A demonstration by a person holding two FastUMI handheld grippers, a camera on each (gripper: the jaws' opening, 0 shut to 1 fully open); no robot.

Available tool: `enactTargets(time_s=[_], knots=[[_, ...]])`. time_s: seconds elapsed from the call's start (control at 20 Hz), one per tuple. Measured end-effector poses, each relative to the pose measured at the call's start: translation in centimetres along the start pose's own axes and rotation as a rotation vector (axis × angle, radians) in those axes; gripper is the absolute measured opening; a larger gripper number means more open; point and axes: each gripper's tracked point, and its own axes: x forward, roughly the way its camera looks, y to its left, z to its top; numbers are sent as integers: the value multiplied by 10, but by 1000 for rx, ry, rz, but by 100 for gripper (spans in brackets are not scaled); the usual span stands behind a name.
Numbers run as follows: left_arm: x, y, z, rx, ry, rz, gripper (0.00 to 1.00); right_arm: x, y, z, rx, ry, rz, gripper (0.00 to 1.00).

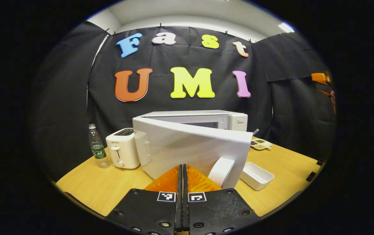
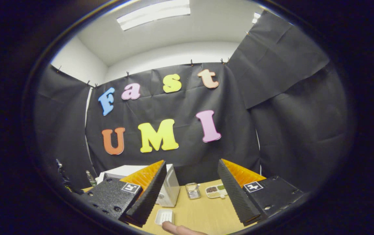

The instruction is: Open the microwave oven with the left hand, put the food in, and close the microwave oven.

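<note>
Left gripper (image 1: 182, 169): fingers pressed together, nothing between them, tips just short of the microwave door (image 1: 190, 148). The door is swung partly open straight ahead, with its round white handle (image 1: 221, 171) just right of the tips. The door is a rigid, light, hinged panel; judging by the handle's smooth curved face, a pinch would slip, so hook behind it or push the door's edge.

Right gripper (image 2: 191, 182): fingers spread wide, empty. Beyond and between them sits the food tray (image 2: 216, 191), with a small tin (image 2: 192, 190) to its left. The tray looks shallow, rigid, light and spill-prone: grip the rim, keep level. The microwave (image 2: 170, 186) is behind its left finger.
</note>
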Motion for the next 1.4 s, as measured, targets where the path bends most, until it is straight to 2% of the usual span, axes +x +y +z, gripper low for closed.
enactTargets(time_s=[0.45,1.15,1.25,1.3,1.35,1.4], knots=[[69,-46,11,-75,-32,-59,0,13,-27,14,-90,-17,-3,99],[139,-99,15,-61,-12,-114,0,22,-41,5,-86,16,-1,99],[150,-99,9,-55,8,-95,0,23,-40,8,-97,9,-3,99],[157,-101,12,-51,-5,-92,12,24,-38,9,-106,8,-4,99],[165,-103,13,-50,-12,-90,0,25,-36,10,-116,5,-2,99],[173,-104,10,-49,-10,-88,0,25,-34,9,-125,9,-1,99]])
